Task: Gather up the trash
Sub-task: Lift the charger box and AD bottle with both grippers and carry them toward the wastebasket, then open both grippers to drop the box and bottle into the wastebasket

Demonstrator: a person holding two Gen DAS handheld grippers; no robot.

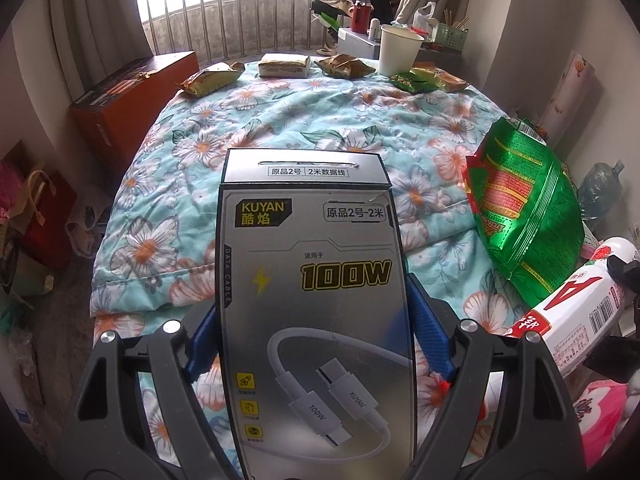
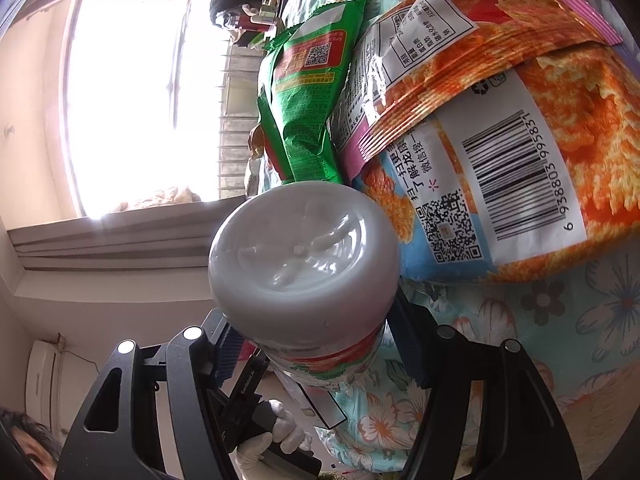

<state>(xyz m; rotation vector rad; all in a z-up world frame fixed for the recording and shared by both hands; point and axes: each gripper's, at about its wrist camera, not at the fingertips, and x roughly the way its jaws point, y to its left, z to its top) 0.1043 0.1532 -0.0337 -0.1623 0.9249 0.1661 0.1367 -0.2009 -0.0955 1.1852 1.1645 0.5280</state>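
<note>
My left gripper is shut on a grey data cable box marked 100W. Its blue pads press on both long sides, and the box is held above a floral quilt. My right gripper is shut on a white plastic bottle with a red-printed label, its base toward the camera. In the left wrist view that bottle lies at the right edge. A green snack bag lies beside it, seen again as the green bag next to a large orange snack bag.
At the quilt's far edge lie several crumpled wrappers, a wrapped packet and a white paper cup. An orange carton stands on the floor at left, with bags nearer. A gloved hand shows below the bottle.
</note>
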